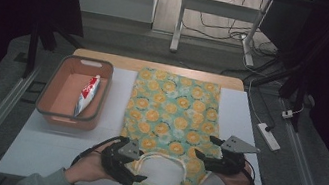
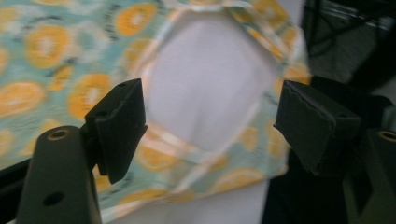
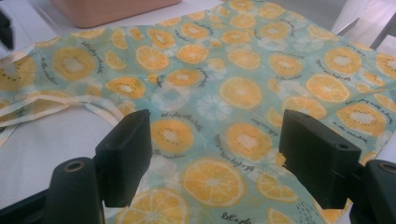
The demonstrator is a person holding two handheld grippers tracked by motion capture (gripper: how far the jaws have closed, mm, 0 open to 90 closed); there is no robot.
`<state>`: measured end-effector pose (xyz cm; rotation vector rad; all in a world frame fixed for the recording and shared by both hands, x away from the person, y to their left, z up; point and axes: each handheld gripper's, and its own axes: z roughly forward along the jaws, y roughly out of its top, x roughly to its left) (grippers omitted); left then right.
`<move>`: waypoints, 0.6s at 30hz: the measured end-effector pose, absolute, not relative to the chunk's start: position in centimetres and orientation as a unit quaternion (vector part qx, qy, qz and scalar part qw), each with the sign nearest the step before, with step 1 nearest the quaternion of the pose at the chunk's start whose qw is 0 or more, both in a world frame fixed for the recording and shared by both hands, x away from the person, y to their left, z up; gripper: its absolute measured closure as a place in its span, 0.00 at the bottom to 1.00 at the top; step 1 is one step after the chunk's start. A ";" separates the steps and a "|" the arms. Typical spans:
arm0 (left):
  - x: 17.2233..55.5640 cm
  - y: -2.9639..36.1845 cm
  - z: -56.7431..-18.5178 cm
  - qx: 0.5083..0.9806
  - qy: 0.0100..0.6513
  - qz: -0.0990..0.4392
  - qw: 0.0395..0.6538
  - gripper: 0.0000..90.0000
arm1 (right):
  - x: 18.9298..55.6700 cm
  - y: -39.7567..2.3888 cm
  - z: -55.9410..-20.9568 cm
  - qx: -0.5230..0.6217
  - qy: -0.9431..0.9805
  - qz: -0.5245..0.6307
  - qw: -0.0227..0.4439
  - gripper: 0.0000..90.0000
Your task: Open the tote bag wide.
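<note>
The fruit cloth [image 3: 243, 88] has small black writing between the orange slices. One line near the bottom starts "let's play". The rest is too small.

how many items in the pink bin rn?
1. A red-and-white tube lies along the right side of the pink bin, left of the orange-print tote bag. The near wall could hide something small behind it.

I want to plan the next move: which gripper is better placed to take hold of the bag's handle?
Probably the left gripper: its open jaws sit right at the handle loop of the orange-print bag. The right gripper, also open, hangs over the printed cloth beside the loop.
</note>
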<state>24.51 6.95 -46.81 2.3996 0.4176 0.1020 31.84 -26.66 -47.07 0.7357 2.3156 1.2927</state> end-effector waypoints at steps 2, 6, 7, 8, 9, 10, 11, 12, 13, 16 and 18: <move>24.4 6.7 -47.1 0.927 0.154 0.034 0.340 0.28 | 31.8 -26.7 -47.1 0.263 0.826 0.461 0.193 0.28; 24.2 5.7 -48.3 0.939 0.143 0.028 0.311 0.28 | 31.8 -26.5 -47.3 0.261 0.829 0.456 0.192 0.28; 24.1 5.5 -48.6 0.941 0.140 0.024 0.308 0.28 | 31.8 -26.5 -47.4 0.261 0.830 0.455 0.192 0.28; 24.1 5.3 -48.8 0.944 0.134 0.020 0.302 0.29 | 31.8 -26.4 -47.4 0.261 0.831 0.452 0.192 0.28; 24.0 5.2 -48.9 0.945 0.131 0.019 0.298 0.30 | 31.8 -26.4 -47.5 0.261 0.832 0.451 0.192 0.28; 23.9 5.0 -49.3 0.949 0.124 0.017 0.290 0.32 | 31.9 -26.4 -47.6 0.261 0.832 0.450 0.191 0.28; 23.9 5.0 -49.3 0.949 0.124 0.017 0.290 0.33 | 31.9 -26.4 -47.7 0.262 0.832 0.450 0.190 0.28; 23.8 4.9 -49.6 0.951 0.121 0.011 0.284 0.36 | 31.9 -26.4 -47.7 0.262 0.833 0.449 0.189 0.28; 23.8 4.9 -49.6 0.951 0.121 0.011 0.284 0.42 | 31.9 -26.4 -47.8 0.262 0.833 0.449 0.190 0.28; 23.8 4.8 -50.0 0.954 0.111 0.002 0.278 0.53 | 31.9 -26.4 -47.8 0.262 0.834 0.448 0.189 0.28; 23.7 4.7 -50.2 0.957 0.106 0.008 0.270 0.67 | 31.9 -26.4 -47.8 0.261 0.834 0.448 0.190 0.28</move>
